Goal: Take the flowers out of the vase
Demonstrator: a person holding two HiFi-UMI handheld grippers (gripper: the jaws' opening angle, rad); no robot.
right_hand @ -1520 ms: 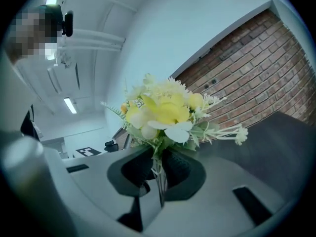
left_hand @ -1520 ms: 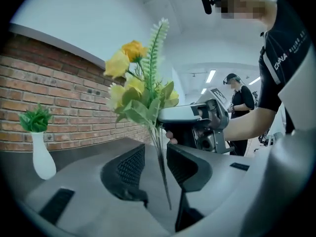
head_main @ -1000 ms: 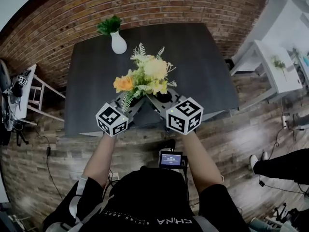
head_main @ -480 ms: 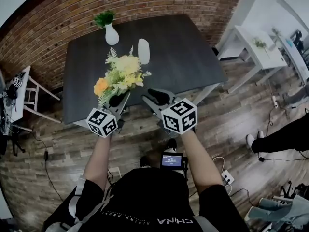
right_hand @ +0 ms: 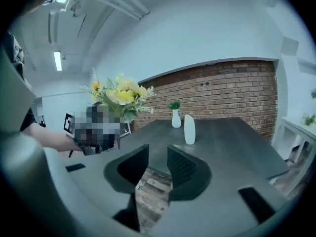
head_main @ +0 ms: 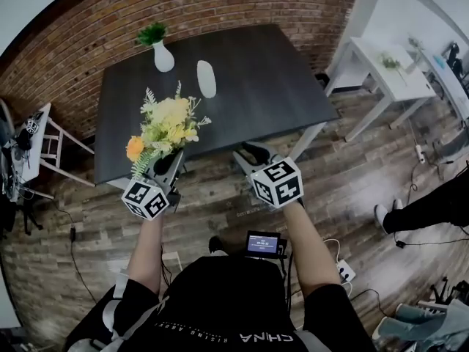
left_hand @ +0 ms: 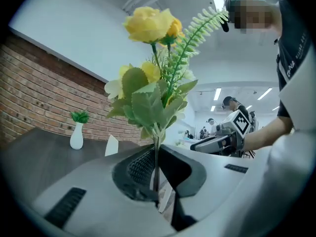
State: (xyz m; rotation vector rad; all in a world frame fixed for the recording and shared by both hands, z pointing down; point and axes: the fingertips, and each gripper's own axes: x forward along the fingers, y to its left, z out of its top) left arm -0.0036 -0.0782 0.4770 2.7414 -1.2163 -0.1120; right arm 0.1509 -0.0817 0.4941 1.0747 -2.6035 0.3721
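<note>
My left gripper (head_main: 167,161) is shut on the stems of a yellow and orange bouquet (head_main: 165,127), held upright over the table's near left edge. The left gripper view shows the thin stems (left_hand: 156,157) pinched between the pads, with the blooms (left_hand: 150,26) above. The empty white vase (head_main: 206,78) stands farther back on the dark table (head_main: 278,86). My right gripper (head_main: 248,154) hovers off the table's front edge. Its jaws (right_hand: 157,169) are opening with nothing between them; only floor shows through the gap.
A small white vase with a green plant (head_main: 162,56) stands at the table's far left by the brick wall. A white side table (head_main: 381,72) is at the right and a stool (head_main: 44,134) at the left. Someone's legs (head_main: 432,207) show at the far right.
The bouquet has come out of the vase and moved left and nearer to me with the left gripper. The right gripper has drawn back from the vase and its jaws have spread.
</note>
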